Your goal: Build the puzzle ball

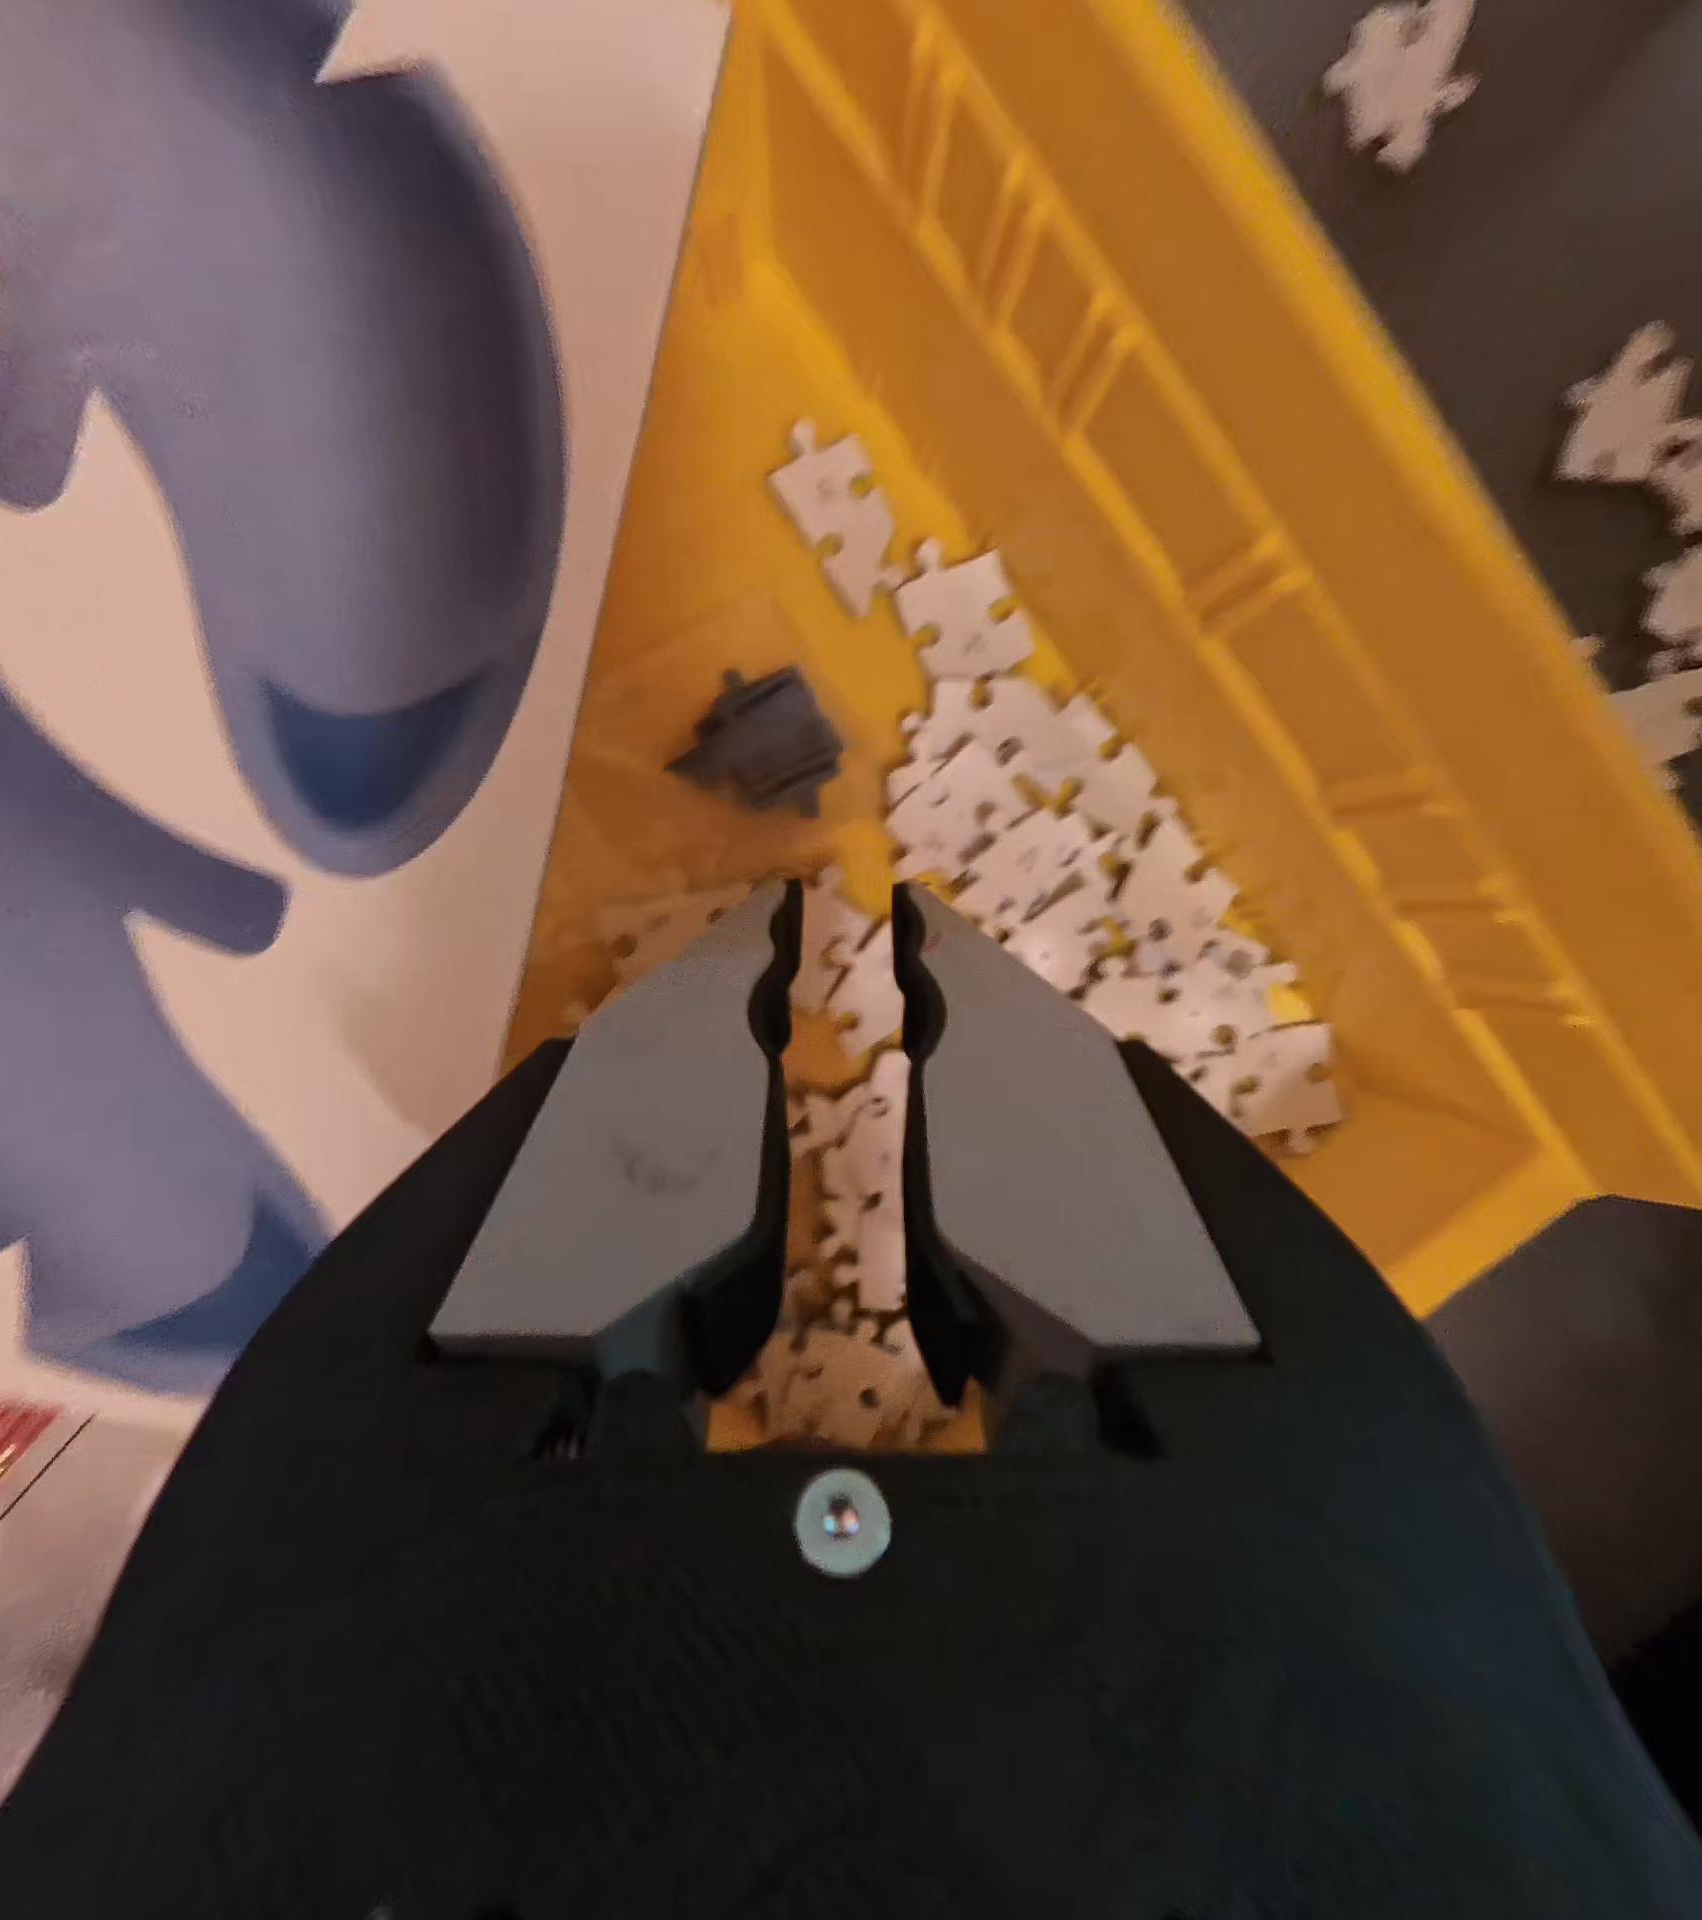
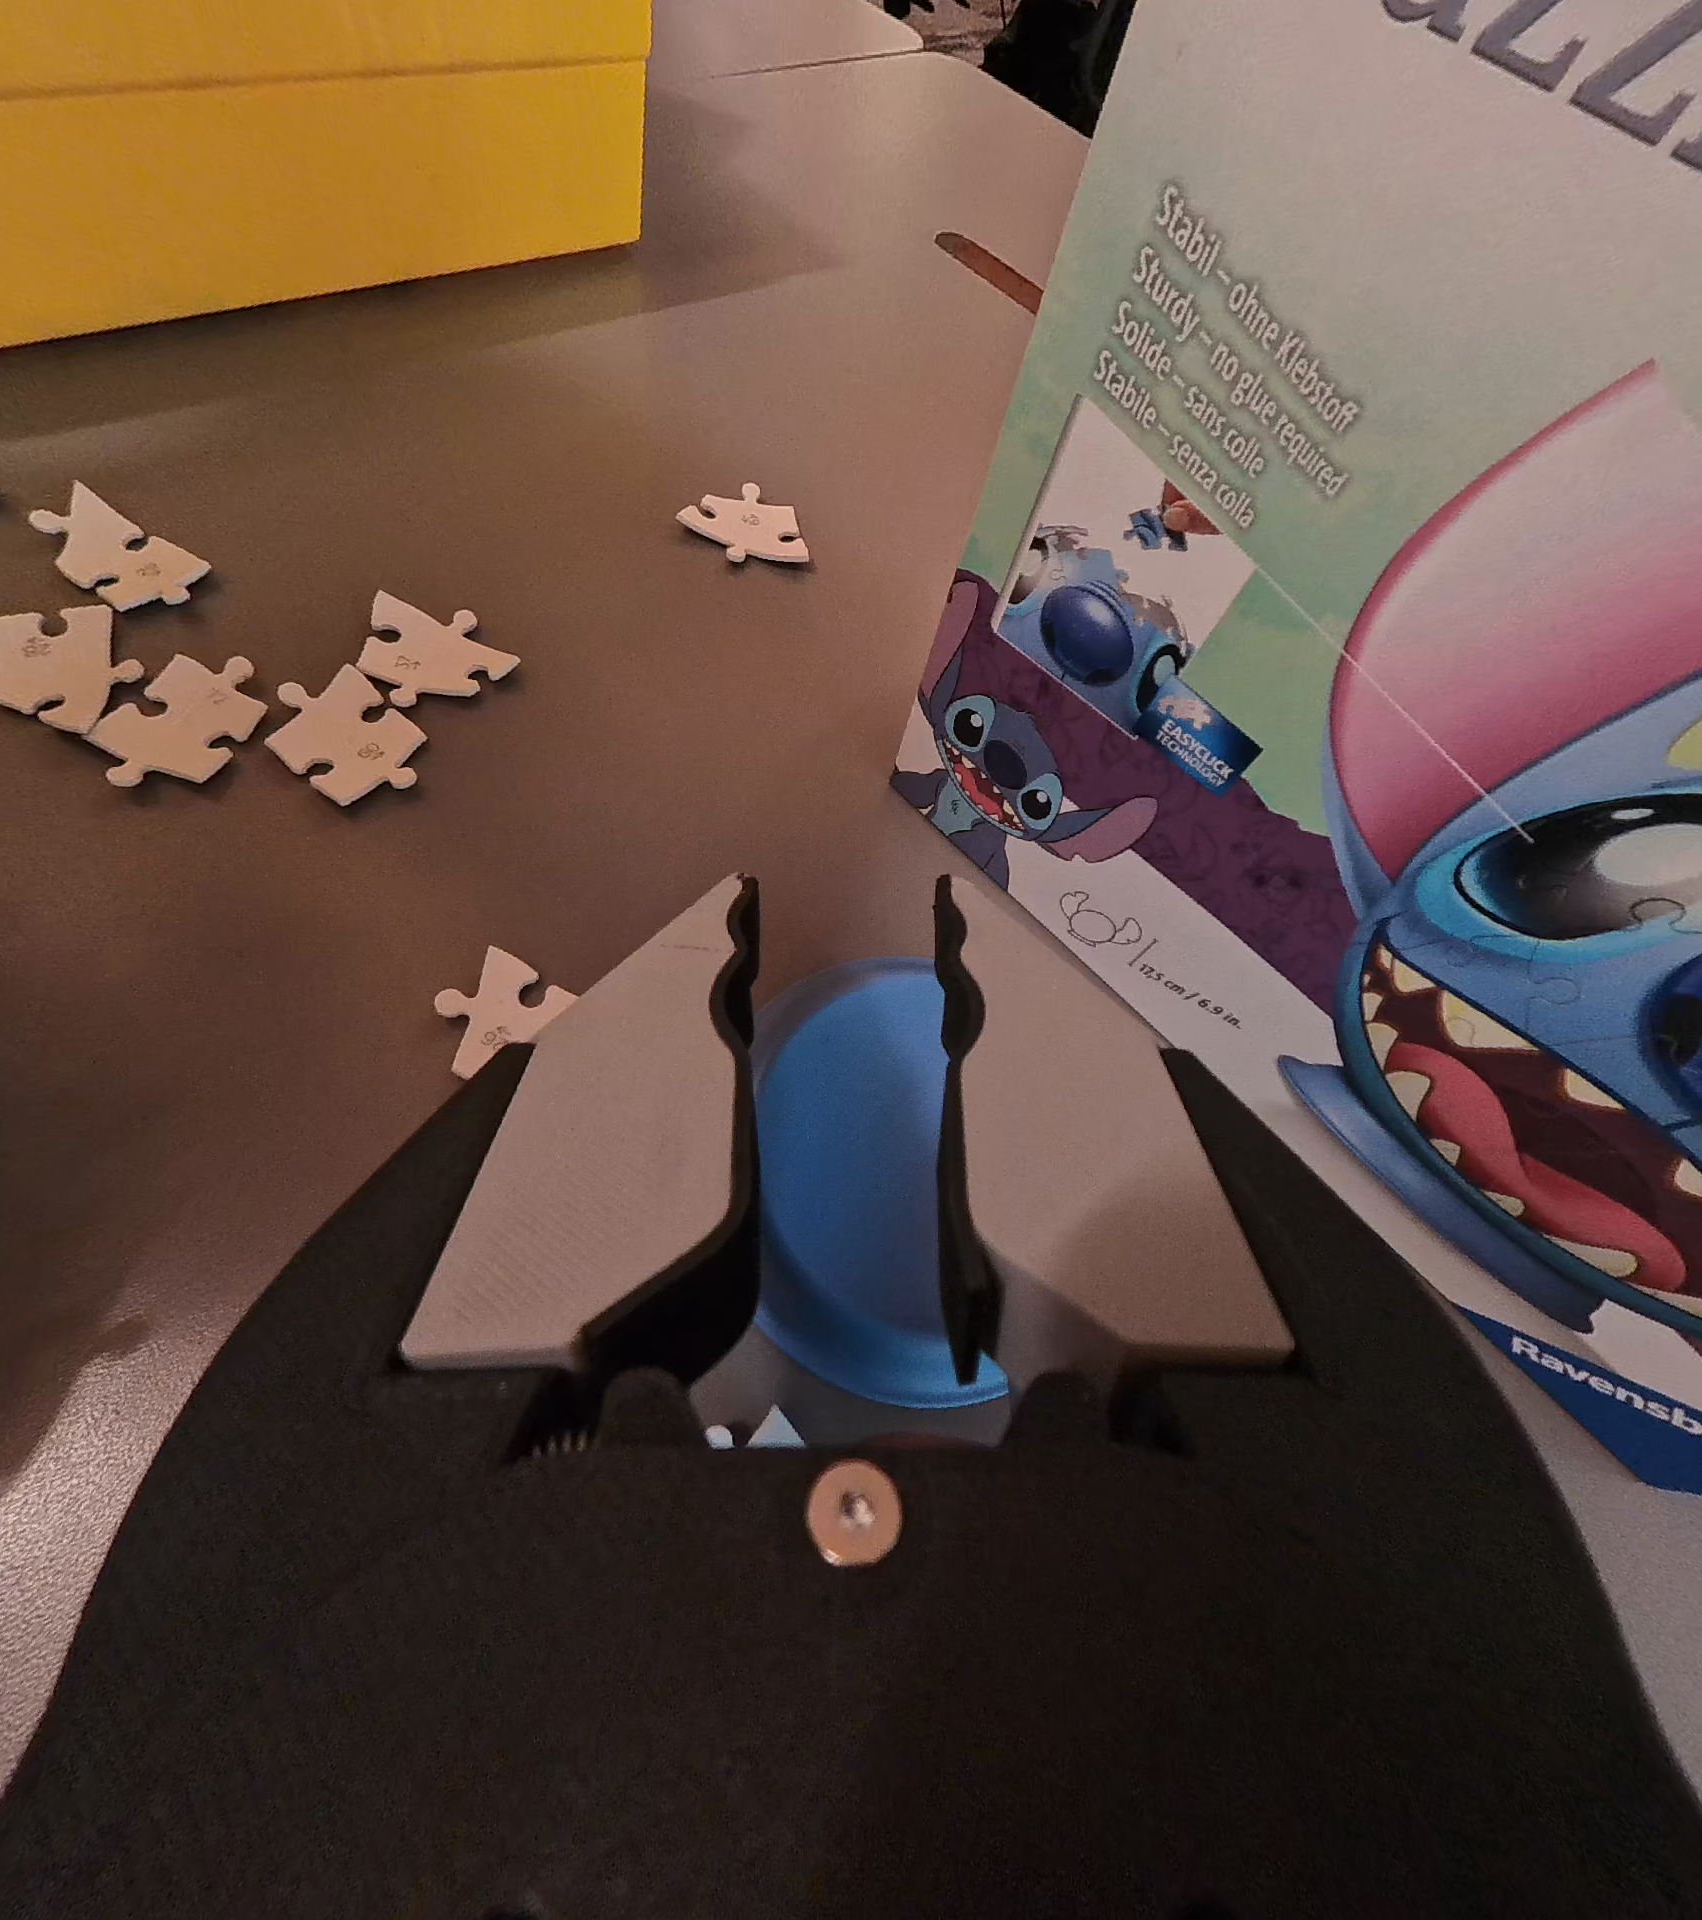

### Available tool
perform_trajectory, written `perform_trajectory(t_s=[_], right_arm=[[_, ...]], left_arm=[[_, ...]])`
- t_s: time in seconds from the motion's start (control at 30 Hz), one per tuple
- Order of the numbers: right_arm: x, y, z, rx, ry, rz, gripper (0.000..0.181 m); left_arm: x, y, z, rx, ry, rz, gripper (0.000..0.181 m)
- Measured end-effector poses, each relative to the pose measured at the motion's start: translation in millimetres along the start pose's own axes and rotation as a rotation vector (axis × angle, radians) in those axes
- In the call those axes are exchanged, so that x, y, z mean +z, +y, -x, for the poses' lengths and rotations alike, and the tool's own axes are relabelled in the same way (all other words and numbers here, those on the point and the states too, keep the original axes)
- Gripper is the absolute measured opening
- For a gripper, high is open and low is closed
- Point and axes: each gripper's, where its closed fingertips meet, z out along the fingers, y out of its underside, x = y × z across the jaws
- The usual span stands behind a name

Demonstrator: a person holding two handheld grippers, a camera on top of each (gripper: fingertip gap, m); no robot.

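I am dipping my narrowly parted, empty left hand-held gripper point(image 1: 845, 904) into the yellow plastic bin point(image 1: 1190, 436); heaped white cardboard puzzle pieces point(image 1: 1055, 852) may be snagging together.

From my right side I count eight loose white pieces point(image 2: 345, 732) face-down on the bench point(image 2: 535, 343), one of them half hidden behind my fingers point(image 2: 618, 1039). One puzzle box point(image 2: 1449, 520) stands there, one yellow bin point(image 2: 255, 177) sits behind, and one blue dome point(image 2: 852, 1164) lies between my fingers. From my left side the bin point(image 1: 1086, 343) holds one heap of white pieces point(image 1: 1034, 831), too many and too overlapped to count, plus one dark piece point(image 1: 764, 743).
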Motion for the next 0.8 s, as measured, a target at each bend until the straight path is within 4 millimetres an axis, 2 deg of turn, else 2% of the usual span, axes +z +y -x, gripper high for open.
perform_trajectory(t_s=[0.13,0.23,0.33,0.37,0.53,0.63,0.7,0.8], right_arm=[[0.0,-0.1,-0.1,0.001,0.0,-0.001,0.03],[0.2,0.2,0.1,0.0,0.0,0.002,0.03],[0.2,0.1,0.2,-0.002,0.001,0.002,0.03],[0.2,0.1,0.2,-0.002,0.001,0.002,0.03],[0.3,0.1,0.2,-0.001,0.001,0.002,0.03],[0.4,0.1,0.4,-0.003,0.001,0.003,0.03],[0.5,0.2,0.5,-0.004,0.0,0.004,0.03],[0.5,0.2,0.5,-0.003,0.0,0.004,0.03]], left_arm=[[13.9,-1.8,-22.5,0.033,0.053,0.003,0.014],[32.1,9.2,-34.5,0.077,0.06,0.073,0.014],[45.3,26.5,-32.0,0.131,0.01,0.167,0.014],[44.8,26.7,-33.8,0.129,0.02,0.166,0.012],[37.9,47.4,-14.3,0.123,-0.047,0.273,0.011],[34.0,41.2,-8.4,0.108,-0.068,0.24,0.012],[32.6,29.9,-8.2,0.104,-0.07,0.182,0.014],[33.8,9.8,-20.7,0.15,-0.029,0.078,0.016]])
